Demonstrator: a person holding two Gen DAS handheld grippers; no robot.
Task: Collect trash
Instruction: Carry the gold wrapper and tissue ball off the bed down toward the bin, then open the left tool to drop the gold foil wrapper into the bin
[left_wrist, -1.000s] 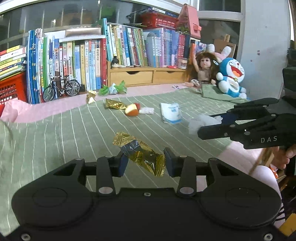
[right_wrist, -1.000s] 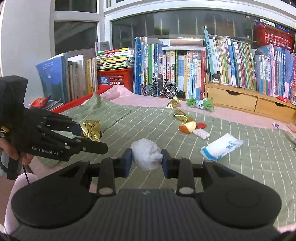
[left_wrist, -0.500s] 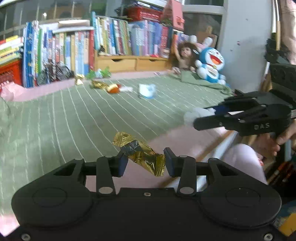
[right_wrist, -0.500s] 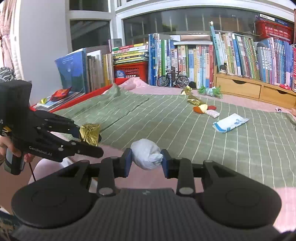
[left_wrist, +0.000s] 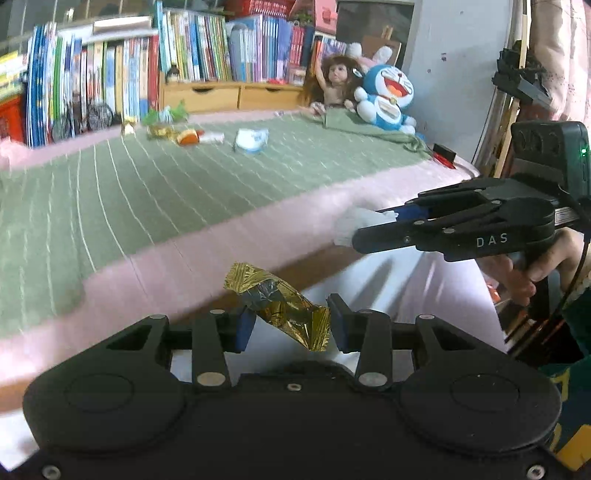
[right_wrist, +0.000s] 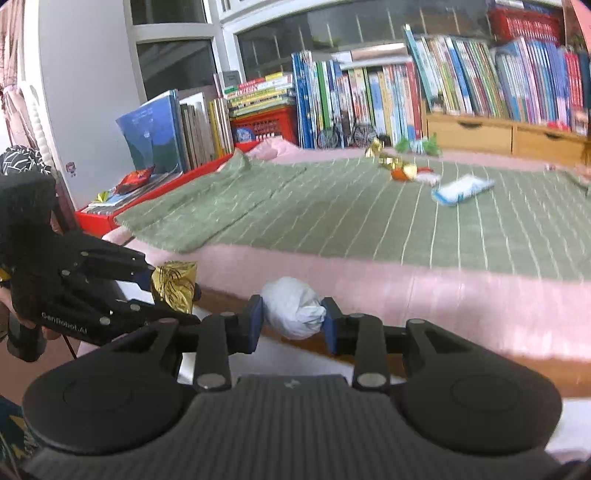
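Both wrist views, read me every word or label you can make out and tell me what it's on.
"DAS": side of the right gripper.
"GenRobot.AI": side of the left gripper.
Book spines and the blue-and-white packet: print too blurred to read.

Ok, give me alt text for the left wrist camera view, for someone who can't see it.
The left gripper holds a crumpled gold foil wrapper just off the edge of a bed with a green striped blanket. At right, the right gripper holds a white tissue wad. More litter, books and toys sit behind.
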